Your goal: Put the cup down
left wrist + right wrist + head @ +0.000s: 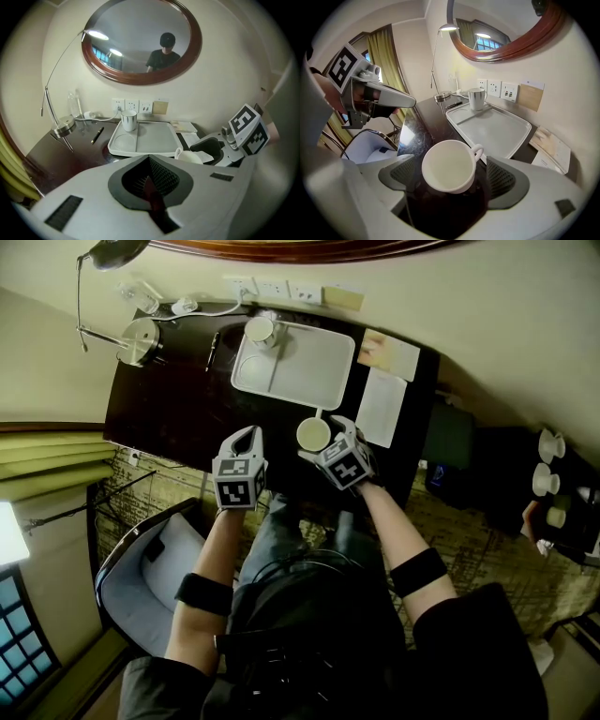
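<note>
Dark desk (178,404): tray (305,371), cup (313,435), pen (214,350), papers (382,407)

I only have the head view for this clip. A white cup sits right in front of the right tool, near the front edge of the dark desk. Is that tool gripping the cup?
Observer: No. In the right gripper view the right tool has its pads wide apart, one on each side of the cup, and neither presses on it.
Operator: Is there anything in the left tool?
Observer: Nothing. The left gripper view shows the left tool with its jaws shut together and empty.
Operator: What is the brown curve at the top of my frame?
Observer: It is the wooden frame of an oval mirror on the wall above the desk.
</note>
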Motion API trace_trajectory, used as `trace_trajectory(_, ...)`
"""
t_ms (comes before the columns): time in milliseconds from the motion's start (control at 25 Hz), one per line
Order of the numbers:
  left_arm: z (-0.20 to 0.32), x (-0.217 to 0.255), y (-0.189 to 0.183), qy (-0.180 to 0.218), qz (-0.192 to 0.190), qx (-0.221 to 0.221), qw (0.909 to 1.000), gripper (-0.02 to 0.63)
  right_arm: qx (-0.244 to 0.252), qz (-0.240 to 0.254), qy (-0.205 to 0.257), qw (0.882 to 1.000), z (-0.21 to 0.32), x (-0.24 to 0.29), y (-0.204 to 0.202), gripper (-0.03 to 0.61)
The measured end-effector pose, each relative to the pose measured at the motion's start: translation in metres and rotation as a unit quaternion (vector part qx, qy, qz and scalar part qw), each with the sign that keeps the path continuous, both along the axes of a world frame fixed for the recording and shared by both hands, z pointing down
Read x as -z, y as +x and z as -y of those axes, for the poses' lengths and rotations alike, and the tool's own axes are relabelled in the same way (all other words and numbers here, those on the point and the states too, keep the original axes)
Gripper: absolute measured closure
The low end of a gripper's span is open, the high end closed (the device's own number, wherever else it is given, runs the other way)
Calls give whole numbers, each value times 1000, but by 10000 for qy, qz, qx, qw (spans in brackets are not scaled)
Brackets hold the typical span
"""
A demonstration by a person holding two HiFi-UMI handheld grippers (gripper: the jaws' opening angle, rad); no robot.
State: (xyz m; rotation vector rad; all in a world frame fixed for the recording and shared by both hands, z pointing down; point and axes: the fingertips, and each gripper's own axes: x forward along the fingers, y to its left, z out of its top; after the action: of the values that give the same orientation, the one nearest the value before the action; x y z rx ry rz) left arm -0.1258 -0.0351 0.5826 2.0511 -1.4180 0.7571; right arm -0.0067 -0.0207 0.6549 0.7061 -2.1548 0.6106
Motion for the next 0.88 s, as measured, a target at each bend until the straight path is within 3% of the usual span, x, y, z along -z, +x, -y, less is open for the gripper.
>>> trace_trajectory(280, 4, -10, 1, -18, -2, -76, 10000, 613, 184, 71, 19, 9998, 2, -9, -10, 79)
trace_trajectory(360, 4, -12, 2, -56, -27, -104, 9999, 613, 255, 39, -29, 9997, -2, -14, -11, 161)
trace_trajectory(600, 2, -19, 3, -199, -109, -83, 9997, 612, 297, 61, 15, 9995, -2, -14, -11, 164)
trace_trajectory(880, 5, -27, -14, -167, -114, 89, 9998, 612, 784, 96, 238, 9966, 0, -3, -33, 166)
